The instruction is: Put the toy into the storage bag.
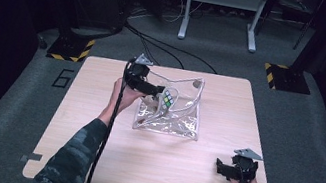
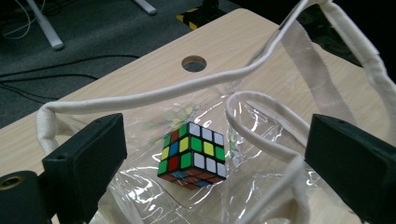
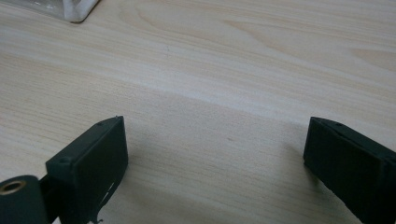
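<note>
My left gripper (image 1: 159,92) is out over the far-middle part of the pale wooden desk (image 1: 94,125), reaching into the mouth of the clear plastic tote bag with cream cloth handles and trim (image 1: 185,126). Its fingers (image 2: 86,154) are spread wide and hold nothing. In the left gripper view the scrambled multicoloured puzzle cube with black edges (image 2: 192,154) sits between them but farther in, apart from both, resting on the bag's crinkled transparent lower sheet. From the high view I see the same cube (image 1: 167,99) inside the bag just beyond the left gripper's tips. One cream handle (image 2: 261,135) loops just to the right of the cube, and the bag's cloth-trimmed rim (image 2: 154,95) arches across behind it. A round hole in the desk (image 2: 194,63) shows past the rim.

My right gripper (image 1: 227,170) is well apart from the bag, near the right front corner of the desk. Its fingers (image 3: 91,161) are released as well, spread wide with bare wood grain between them. A corner of the bag (image 3: 70,9) peeks in at the top left of the right gripper view
</note>
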A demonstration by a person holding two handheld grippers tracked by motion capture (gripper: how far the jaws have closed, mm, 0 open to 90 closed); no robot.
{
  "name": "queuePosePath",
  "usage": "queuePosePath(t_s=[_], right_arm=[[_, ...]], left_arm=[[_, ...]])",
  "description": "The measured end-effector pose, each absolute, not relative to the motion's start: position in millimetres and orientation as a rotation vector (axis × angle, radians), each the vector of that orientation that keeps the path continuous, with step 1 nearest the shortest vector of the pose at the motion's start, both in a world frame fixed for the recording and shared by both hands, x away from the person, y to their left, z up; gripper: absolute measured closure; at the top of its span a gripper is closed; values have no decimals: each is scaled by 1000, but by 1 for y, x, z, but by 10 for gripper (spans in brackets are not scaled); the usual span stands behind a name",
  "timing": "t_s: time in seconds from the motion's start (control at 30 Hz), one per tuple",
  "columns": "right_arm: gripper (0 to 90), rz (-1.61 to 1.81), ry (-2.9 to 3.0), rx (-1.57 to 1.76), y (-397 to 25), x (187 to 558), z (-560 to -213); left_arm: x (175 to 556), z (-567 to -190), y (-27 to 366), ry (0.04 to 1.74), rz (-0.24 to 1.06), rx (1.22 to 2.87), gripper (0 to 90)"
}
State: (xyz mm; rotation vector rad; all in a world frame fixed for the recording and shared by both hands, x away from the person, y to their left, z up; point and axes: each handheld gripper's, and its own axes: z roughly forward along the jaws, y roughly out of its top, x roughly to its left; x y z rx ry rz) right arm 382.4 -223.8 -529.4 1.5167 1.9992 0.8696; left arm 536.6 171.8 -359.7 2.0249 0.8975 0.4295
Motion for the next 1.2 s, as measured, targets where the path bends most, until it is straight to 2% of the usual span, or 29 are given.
queuePosePath(t_s=[0.3,0.53,0.87,1.2], right_arm=[[56,870,1998,1519,-224,382,-529],[56,870,1997,1521,-224,382,-529],[55,870,1996,1521,-224,382,-529],[55,870,1996,1521,-224,382,-529]], left_arm=[[513,-349,175,840,440,2028,35],[491,-347,188,810,497,2036,42],[471,-369,208,836,545,2045,48],[458,-391,229,881,541,2050,54]])
